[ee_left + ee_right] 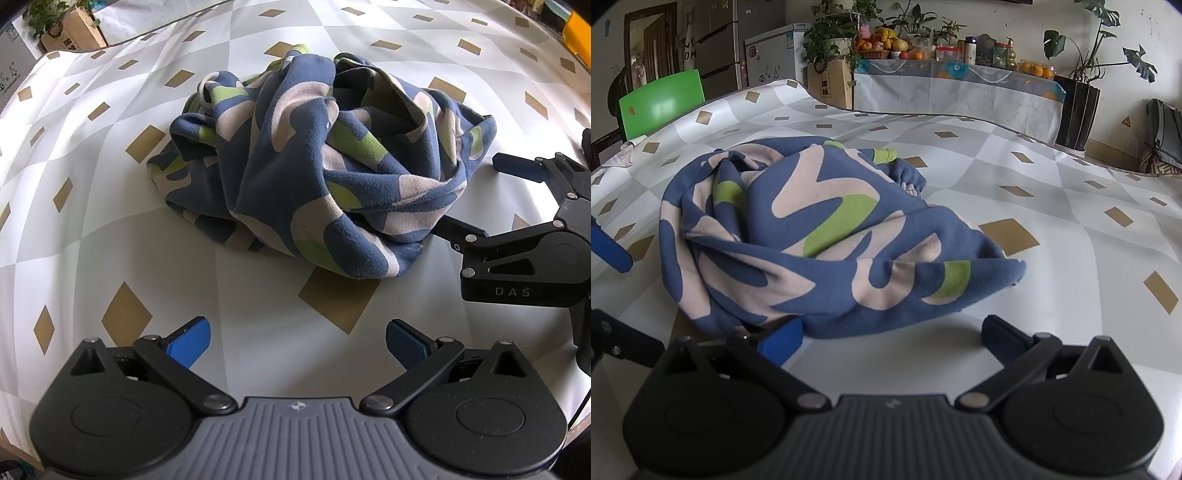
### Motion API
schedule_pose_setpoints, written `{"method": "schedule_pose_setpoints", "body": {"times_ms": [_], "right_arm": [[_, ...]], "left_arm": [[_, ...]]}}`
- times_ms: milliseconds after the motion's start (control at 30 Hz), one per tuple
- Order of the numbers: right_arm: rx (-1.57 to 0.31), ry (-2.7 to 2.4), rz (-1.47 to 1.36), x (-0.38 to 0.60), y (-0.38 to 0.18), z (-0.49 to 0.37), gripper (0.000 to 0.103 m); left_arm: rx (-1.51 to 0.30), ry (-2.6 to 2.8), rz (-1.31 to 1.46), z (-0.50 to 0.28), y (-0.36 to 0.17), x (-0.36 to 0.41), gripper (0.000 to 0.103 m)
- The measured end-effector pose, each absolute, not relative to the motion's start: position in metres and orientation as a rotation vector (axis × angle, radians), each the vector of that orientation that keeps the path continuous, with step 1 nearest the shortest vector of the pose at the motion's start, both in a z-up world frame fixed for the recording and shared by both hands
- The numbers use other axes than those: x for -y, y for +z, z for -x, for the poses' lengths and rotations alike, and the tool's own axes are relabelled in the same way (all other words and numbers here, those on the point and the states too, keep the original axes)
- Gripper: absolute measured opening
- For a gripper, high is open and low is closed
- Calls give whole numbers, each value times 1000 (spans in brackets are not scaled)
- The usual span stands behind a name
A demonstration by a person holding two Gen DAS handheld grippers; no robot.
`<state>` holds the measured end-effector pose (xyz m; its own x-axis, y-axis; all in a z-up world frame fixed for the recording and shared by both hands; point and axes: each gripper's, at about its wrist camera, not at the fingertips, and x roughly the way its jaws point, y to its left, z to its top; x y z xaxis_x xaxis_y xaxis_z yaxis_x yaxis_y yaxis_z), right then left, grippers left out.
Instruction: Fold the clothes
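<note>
One crumpled garment [317,162] — two tongs — one table [110,258].

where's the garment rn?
The garment lies crumpled mid-table on the tablecloth, ahead of the open left hand-held gripper; the right hand-held gripper, also open, sits at its near edge.

green chair [661,101] | fruit [882,40] on sideboard [960,92] | possibly freezer [775,55]

A crumpled garment [317,166] lies on the tablecloth [110,258] beyond the left gripper's [297,345] spread fingers [188,345].
</note>
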<state>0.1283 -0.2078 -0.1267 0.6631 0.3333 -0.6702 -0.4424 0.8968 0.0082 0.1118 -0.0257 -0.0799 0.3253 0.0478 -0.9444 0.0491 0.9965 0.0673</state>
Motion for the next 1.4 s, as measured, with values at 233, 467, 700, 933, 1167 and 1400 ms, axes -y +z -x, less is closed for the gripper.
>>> {"method": "schedule_pose_setpoints", "body": {"times_ms": [233, 467, 700, 933, 1167, 1400], "right_arm": [[-722, 440, 161, 207, -127, -129, 103], [-722, 441, 162, 206, -128, -129, 103], [-722, 442, 162, 206, -127, -130, 103], [-722, 442, 162, 206, -127, -129, 103], [-722, 442, 162, 206, -127, -129, 103], [-722, 442, 162, 206, -128, -129, 103]], "left_arm": [[-1228, 16, -34, -113, -75, 18, 102], [-1226, 39, -37, -119, -78, 15, 102], [-1228, 38, 7, -121, -76, 10, 102], [-1227, 62, 25, -111, -71, 6, 102], [-1209, 19, 54, -102, -56, 14, 102], [-1180, 53, 42, -104, -52, 4, 102]]}}
